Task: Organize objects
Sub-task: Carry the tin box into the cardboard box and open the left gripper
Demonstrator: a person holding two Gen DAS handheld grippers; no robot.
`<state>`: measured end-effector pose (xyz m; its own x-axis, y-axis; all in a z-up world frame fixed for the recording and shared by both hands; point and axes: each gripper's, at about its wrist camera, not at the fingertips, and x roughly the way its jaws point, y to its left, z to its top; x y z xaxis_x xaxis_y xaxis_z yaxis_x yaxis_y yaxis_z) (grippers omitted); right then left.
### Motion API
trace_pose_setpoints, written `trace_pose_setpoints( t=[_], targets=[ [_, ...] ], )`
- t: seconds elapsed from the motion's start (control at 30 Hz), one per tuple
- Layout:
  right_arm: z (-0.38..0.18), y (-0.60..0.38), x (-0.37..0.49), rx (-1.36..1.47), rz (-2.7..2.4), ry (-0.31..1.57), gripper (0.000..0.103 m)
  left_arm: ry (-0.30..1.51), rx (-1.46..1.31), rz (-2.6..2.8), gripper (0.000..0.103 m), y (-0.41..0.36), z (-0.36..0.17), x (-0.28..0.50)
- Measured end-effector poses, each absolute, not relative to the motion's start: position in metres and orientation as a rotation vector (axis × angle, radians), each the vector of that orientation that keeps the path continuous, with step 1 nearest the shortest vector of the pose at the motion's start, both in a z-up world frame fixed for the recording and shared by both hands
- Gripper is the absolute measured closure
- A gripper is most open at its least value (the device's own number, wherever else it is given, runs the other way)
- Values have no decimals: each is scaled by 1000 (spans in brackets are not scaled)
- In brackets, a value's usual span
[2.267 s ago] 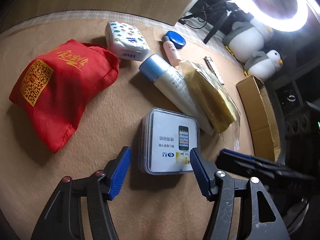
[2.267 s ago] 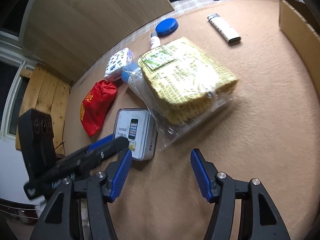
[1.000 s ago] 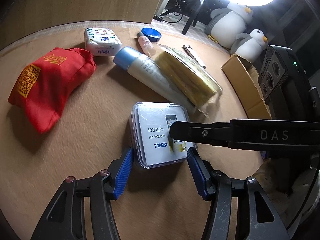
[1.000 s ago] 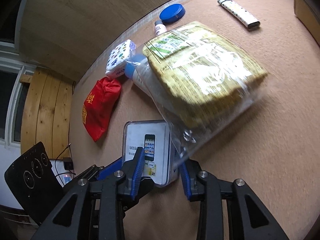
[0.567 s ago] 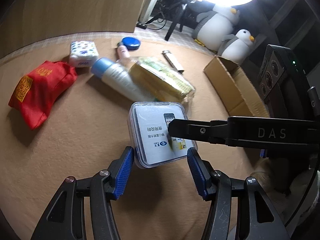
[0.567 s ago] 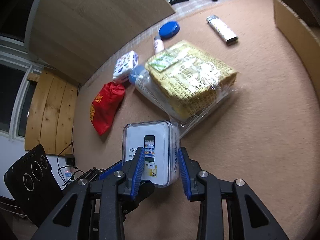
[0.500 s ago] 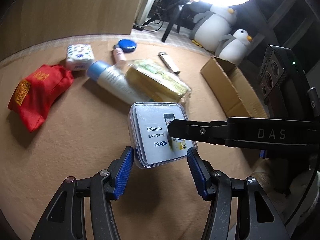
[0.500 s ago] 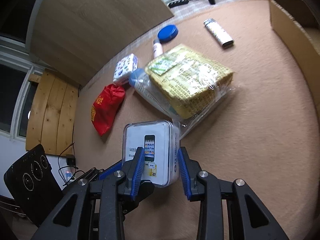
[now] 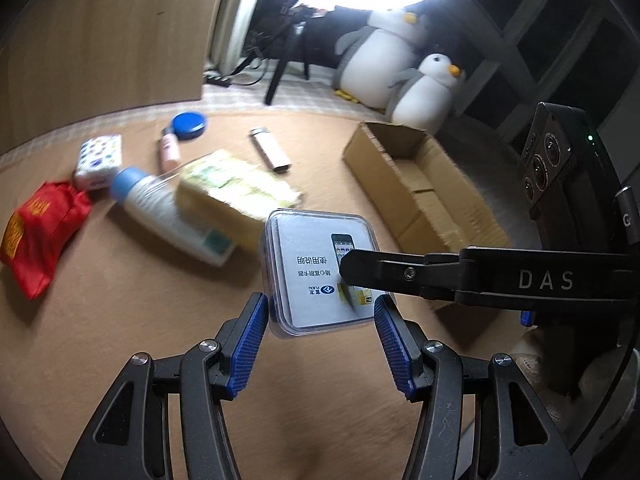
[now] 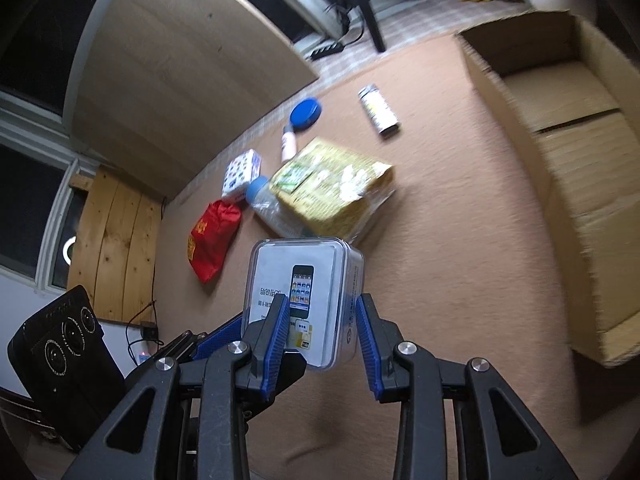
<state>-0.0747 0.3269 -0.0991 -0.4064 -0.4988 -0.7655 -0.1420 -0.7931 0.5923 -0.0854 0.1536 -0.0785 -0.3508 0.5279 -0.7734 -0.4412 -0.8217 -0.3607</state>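
A clear plastic case with a phone picture [image 9: 316, 272] hangs in the air above the tan mat. My left gripper [image 9: 320, 316] is shut on its two sides. My right gripper [image 10: 318, 334] is shut on it too, one finger over its printed face and one under it; that finger shows as a black bar [image 9: 440, 270] in the left wrist view. The case [image 10: 304, 296] fills the lower middle of the right wrist view. An open cardboard box [image 9: 420, 184] [image 10: 572, 168] lies to the right.
On the mat lie a red pouch [image 9: 36, 224], a white bottle with a blue cap [image 9: 168, 212], a yellow noodle packet [image 9: 236, 188], a tissue pack [image 9: 98, 158], a small pink bottle [image 9: 168, 152], a blue lid [image 9: 188, 124] and a lighter [image 9: 270, 148]. Two penguin toys [image 9: 424, 88] sit behind.
Both grippers closed on the case and lifted it off the mat. It has since risen higher and moved right, towards the cardboard box; the other objects now look smaller.
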Motion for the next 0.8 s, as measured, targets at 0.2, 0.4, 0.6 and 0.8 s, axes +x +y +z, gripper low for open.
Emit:
trace_pose_setpoints(
  t=[0.2,0.4,0.6,0.8],
  targets=[
    [-84,368,-67,1523,-2366,-907,72,-92,-1244,2145,44,200,-66,-87],
    [-74,416,-58,1505,-2446,-914,72,-63,-1213,2092,44,259,-62,-92],
    [-72,468,-50,1518,-2527,-907,72,-41,-1211,2027,44,324,-69,-96],
    [-83,511,-44,1565,-2570,-919,72,-27,-1243,1968,44,374,-86,-99]
  ],
)
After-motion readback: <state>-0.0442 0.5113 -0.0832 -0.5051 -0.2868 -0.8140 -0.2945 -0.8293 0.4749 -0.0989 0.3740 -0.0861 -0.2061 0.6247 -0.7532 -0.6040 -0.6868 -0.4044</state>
